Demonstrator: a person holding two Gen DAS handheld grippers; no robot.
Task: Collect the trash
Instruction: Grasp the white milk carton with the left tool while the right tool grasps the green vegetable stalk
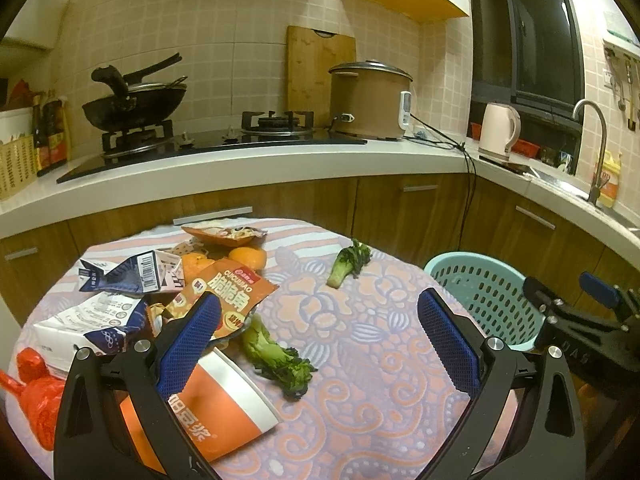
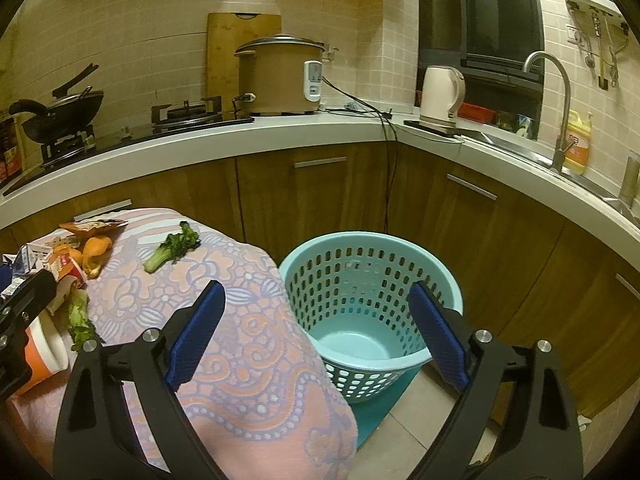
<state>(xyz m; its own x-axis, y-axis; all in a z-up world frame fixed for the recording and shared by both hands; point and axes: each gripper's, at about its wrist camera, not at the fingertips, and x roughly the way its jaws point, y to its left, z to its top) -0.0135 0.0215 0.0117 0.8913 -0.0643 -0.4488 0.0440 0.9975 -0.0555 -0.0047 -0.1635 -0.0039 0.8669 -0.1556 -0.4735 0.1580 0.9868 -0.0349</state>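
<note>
Trash lies on a table with a pink patterned cloth [image 1: 360, 360]: an orange-and-white paper cup [image 1: 224, 400] on its side, an orange snack bag [image 1: 224, 296], crushed blue-white cartons [image 1: 120, 276], orange peel [image 1: 248, 258], a red plastic bag [image 1: 36, 392], and two green vegetable scraps, one near [image 1: 276, 356] and one far [image 1: 348, 262]. My left gripper [image 1: 320, 332] is open above the near scrap and the cup. My right gripper [image 2: 316, 328] is open and empty over the table's edge, by the teal basket [image 2: 372, 308].
The empty teal basket [image 1: 480, 296] stands on the floor right of the table. Behind run wooden cabinets and a white counter [image 1: 280, 156] with a wok, gas hob, rice cooker [image 1: 370, 100], kettle and sink tap.
</note>
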